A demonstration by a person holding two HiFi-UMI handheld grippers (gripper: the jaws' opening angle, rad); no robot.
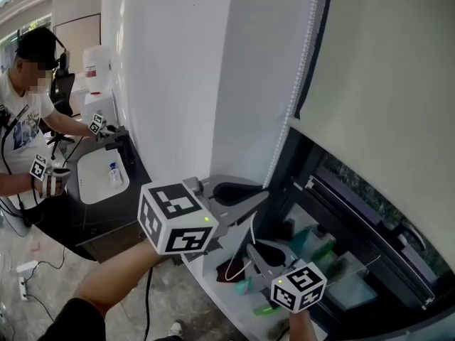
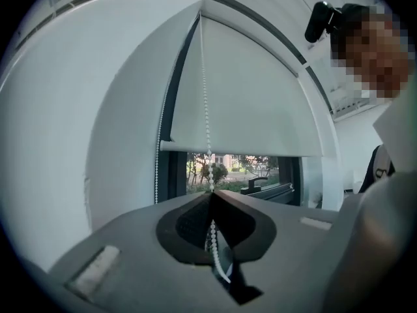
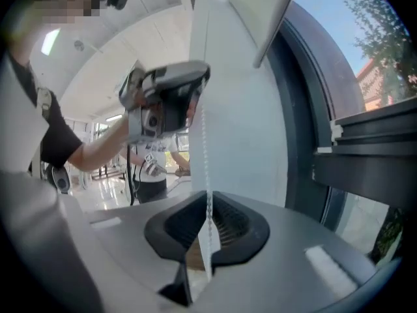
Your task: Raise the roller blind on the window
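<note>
Both tools are clamped on the one bead chain (image 2: 206,96), stacked, I'd say, for a hand-over-hand pull. The left hand-held gripper (image 2: 211,199) pinches it higher up, and the right hand-held gripper (image 3: 207,207) pinches it just below. From the jaws the chain runs up beside the white wall to the roller blind (image 1: 384,84). Its bottom bar hangs partway down the window (image 2: 260,165), with glass showing beneath.

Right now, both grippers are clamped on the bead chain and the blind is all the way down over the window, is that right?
Not quite. The left gripper and right gripper do clamp the bead chain, but the blind is partly raised: the left gripper view shows trees below its bottom bar.
</note>
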